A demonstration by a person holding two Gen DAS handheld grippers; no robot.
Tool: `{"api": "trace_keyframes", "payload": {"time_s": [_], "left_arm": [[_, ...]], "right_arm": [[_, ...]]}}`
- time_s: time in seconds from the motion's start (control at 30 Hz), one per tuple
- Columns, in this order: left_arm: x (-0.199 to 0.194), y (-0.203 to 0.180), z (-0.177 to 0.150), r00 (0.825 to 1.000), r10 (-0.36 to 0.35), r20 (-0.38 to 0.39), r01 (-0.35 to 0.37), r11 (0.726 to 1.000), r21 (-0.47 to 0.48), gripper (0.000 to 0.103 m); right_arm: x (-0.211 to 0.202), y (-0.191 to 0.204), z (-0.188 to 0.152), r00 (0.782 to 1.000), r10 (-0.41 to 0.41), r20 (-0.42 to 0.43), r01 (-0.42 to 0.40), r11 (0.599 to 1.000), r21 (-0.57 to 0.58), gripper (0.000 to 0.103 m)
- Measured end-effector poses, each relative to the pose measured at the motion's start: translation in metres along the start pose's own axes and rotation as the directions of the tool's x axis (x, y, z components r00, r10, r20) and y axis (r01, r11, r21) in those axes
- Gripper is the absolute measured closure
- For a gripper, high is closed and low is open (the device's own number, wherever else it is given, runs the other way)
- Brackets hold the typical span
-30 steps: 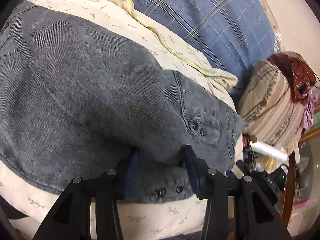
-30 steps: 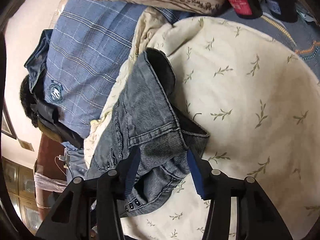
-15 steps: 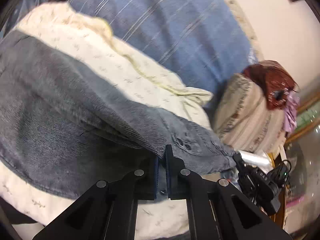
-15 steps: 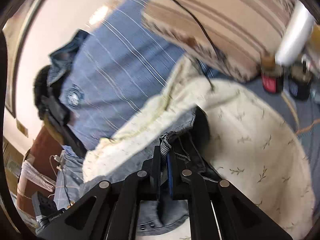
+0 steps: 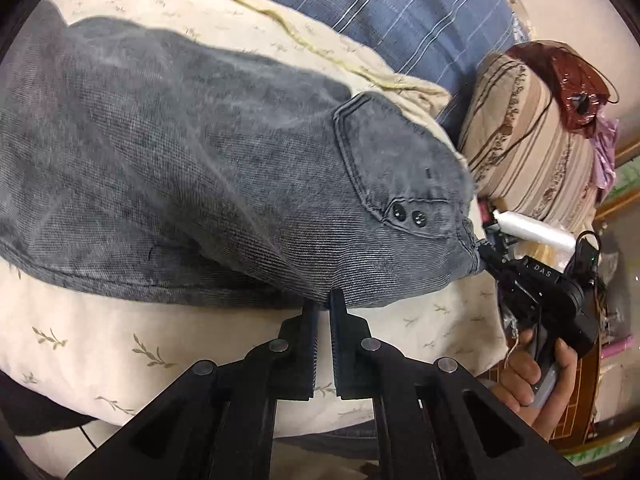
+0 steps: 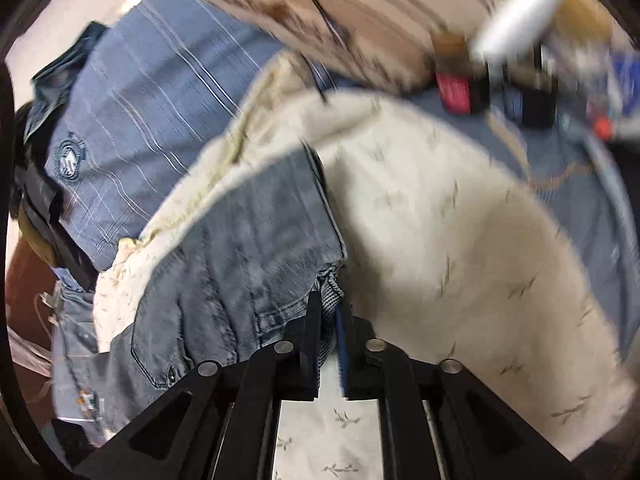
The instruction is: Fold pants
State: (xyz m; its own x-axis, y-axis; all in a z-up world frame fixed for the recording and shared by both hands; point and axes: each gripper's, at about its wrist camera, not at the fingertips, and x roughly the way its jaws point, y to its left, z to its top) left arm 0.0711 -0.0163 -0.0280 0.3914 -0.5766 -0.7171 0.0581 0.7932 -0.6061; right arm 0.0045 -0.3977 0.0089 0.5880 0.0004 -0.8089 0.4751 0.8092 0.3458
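You have both sets of fingers clamped on the grey denim pants (image 5: 224, 168), left gripper (image 5: 324, 300) at the edge below the buttoned pocket (image 5: 400, 184), right gripper (image 6: 330, 308) beside it at the waistband, on the cream leaf-print quilt (image 5: 120, 344); it looks heavy, limp denim, so grip thick seams.

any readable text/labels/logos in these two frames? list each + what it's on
"DAS": white letters on the black body of the right gripper, seen from the left wrist.
Round emblem on the blue striped fabric: lettering too blurred to read.
Red label on a dark jar: blurred, unreadable.
Nothing readable on the pants.
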Motion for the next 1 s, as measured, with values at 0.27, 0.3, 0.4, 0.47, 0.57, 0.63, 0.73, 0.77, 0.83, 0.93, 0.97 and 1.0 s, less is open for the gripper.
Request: {"api": "trace_keyframes", "payload": {"time_s": [0.27, 0.3, 0.4, 0.47, 0.57, 0.63, 0.73, 0.77, 0.83, 0.93, 0.97, 1.0], "left_arm": [[-0.047, 0.006, -0.001, 0.999, -0.023, 0.048, 0.018, 0.994, 0.104, 0.073], [-0.064, 0.014, 0.000, 0.996, -0.023, 0.082, 0.014, 0.994, 0.108, 0.069], [-0.100, 0.039, 0.014, 0.983, 0.009, 0.182, -0.020, 0.998, 0.062, 0.056], [-0.117, 0.062, 0.027, 0.973, 0.027, 0.227, -0.026, 1.000, -0.008, 0.056], [-0.140, 0.095, 0.038, 0.958, 0.072, 0.277, -0.044, 0.993, -0.106, 0.056], [-0.150, 0.123, 0.045, 0.952, 0.108, 0.287, -0.054, 0.981, -0.188, 0.056], [-0.160, 0.149, 0.053, 0.946, 0.142, 0.291, -0.062, 0.962, -0.266, 0.056], [-0.160, 0.155, 0.057, 0.947, 0.147, 0.286, -0.064, 0.958, -0.281, 0.056], [-0.157, 0.164, 0.063, 0.949, 0.156, 0.276, -0.071, 0.953, -0.294, 0.056], [-0.147, 0.186, 0.068, 0.954, 0.139, 0.264, -0.038, 0.934, -0.354, 0.057], [-0.140, 0.194, 0.072, 0.960, 0.135, 0.245, -0.032, 0.923, -0.383, 0.058], [-0.135, 0.204, 0.072, 0.968, 0.120, 0.223, -0.015, 0.907, -0.421, 0.058]], "right_arm": [[-0.030, 0.057, -0.008, 0.985, -0.002, 0.173, 0.033, 0.984, -0.172, 0.040], [-0.036, 0.072, -0.012, 0.981, 0.030, 0.190, 0.014, 0.973, -0.228, 0.036], [-0.040, 0.114, -0.022, 0.975, 0.191, 0.111, -0.143, 0.928, -0.343, 0.036], [-0.041, 0.139, -0.030, 0.962, 0.264, 0.071, -0.217, 0.895, -0.391, 0.036], [-0.046, 0.179, -0.047, 0.947, 0.315, 0.059, -0.247, 0.836, -0.490, 0.036], [-0.045, 0.206, -0.063, 0.936, 0.351, 0.013, -0.288, 0.789, -0.542, 0.036], [-0.021, 0.253, -0.097, 0.903, 0.408, -0.134, -0.405, 0.703, -0.584, 0.036], [-0.014, 0.265, -0.108, 0.893, 0.417, -0.172, -0.431, 0.678, -0.595, 0.036], [-0.001, 0.286, -0.130, 0.874, 0.421, -0.242, -0.473, 0.628, -0.618, 0.040], [0.024, 0.320, -0.170, 0.857, 0.390, -0.338, -0.509, 0.538, -0.672, 0.048], [0.030, 0.325, -0.182, 0.853, 0.379, -0.359, -0.517, 0.517, -0.682, 0.050], [0.038, 0.333, -0.191, 0.848, 0.366, -0.384, -0.527, 0.498, -0.688, 0.050]]}}
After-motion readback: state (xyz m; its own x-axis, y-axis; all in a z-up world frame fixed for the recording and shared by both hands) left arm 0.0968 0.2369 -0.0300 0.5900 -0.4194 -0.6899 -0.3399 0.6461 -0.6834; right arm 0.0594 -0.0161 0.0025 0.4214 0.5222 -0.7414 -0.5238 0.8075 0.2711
